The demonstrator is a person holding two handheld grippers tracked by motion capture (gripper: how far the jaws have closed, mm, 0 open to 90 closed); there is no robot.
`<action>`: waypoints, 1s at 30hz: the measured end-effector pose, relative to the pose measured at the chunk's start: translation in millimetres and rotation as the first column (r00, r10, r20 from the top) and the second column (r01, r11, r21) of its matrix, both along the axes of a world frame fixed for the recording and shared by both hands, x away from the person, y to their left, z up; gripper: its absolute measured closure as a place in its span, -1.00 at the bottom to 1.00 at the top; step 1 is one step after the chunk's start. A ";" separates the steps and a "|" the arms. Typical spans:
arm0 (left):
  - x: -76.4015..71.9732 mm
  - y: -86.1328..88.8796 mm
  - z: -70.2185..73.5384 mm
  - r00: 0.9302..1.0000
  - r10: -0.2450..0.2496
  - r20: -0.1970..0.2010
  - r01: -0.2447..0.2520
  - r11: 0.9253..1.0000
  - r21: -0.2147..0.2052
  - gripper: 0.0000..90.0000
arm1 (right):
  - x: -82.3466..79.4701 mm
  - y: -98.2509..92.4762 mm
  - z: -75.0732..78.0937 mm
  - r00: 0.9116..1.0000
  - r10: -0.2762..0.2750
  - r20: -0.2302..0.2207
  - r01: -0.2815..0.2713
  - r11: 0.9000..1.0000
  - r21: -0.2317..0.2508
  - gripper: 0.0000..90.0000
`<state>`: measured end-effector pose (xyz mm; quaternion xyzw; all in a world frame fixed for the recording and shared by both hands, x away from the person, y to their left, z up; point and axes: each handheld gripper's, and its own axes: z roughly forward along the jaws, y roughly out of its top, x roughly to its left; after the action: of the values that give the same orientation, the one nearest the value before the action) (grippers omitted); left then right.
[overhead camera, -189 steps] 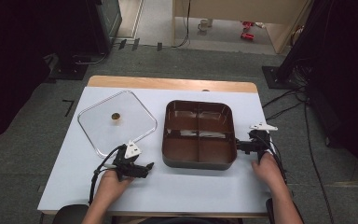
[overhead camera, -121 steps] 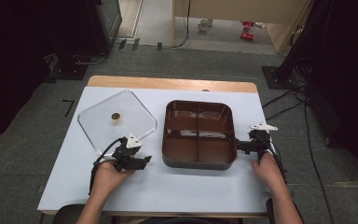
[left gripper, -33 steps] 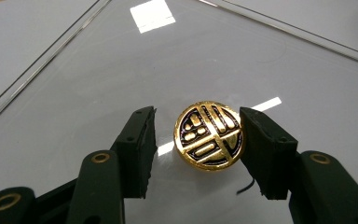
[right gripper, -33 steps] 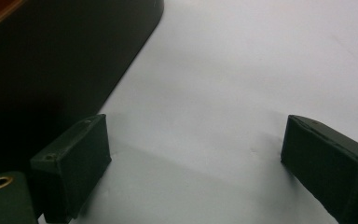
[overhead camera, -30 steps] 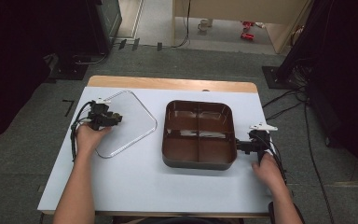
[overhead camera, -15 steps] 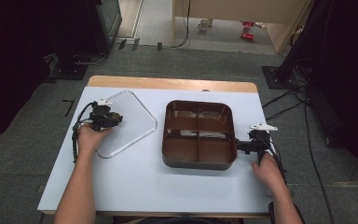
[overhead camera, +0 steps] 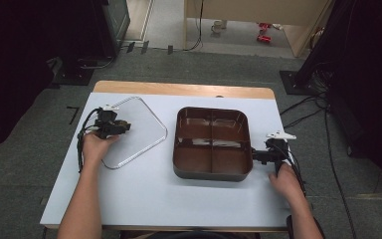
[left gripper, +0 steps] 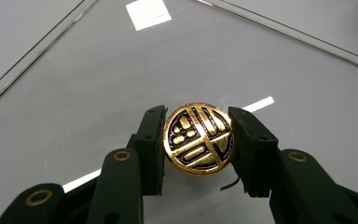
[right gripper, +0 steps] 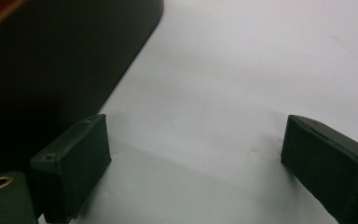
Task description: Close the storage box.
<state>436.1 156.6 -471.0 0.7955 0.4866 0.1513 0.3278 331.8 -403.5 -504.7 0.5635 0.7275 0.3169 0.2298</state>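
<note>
A clear glass lid with a thin metal rim lies flat on the left of the white table. My left gripper reaches over it from the left. In the left gripper view, my left gripper is shut on the lid's round gold-and-black knob, one pad pressed on each side. A brown four-compartment tray sits at the middle right. My right gripper rests on the table by the tray's right wall. In the right gripper view, my right gripper is open with only bare tabletop between the jaws.
The tray's dark outer wall stands close to the left jaw in the right gripper view. The wooden back edge of the table runs behind the lid and the tray. Dark stands and cables line the floor around the table.
The left hand has gone from the table's front, near the tray's left corner, up and left to the lid's knob. Over the last second it kept still. The right hand has not moved.
</note>
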 end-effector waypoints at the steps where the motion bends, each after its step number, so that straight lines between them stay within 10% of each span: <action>1: 0.1 0.5 0.9 1.000 0.001 -0.002 -0.001 1.000 -0.005 0.32 | 0.0 0.0 0.0 1.000 0.000 0.000 0.000 1.000 0.000 -0.84; 30: -19.2 -15.7 56.3 0.996 -0.066 0.052 0.068 0.997 -0.043 0.32 | 0.0 0.1 0.0 1.000 -0.001 -0.001 0.001 1.000 0.001 -0.84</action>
<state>416.9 140.9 -414.7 0.7998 0.4544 0.1491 0.3628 331.8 -403.4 -504.7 0.5641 0.7271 0.3170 0.2294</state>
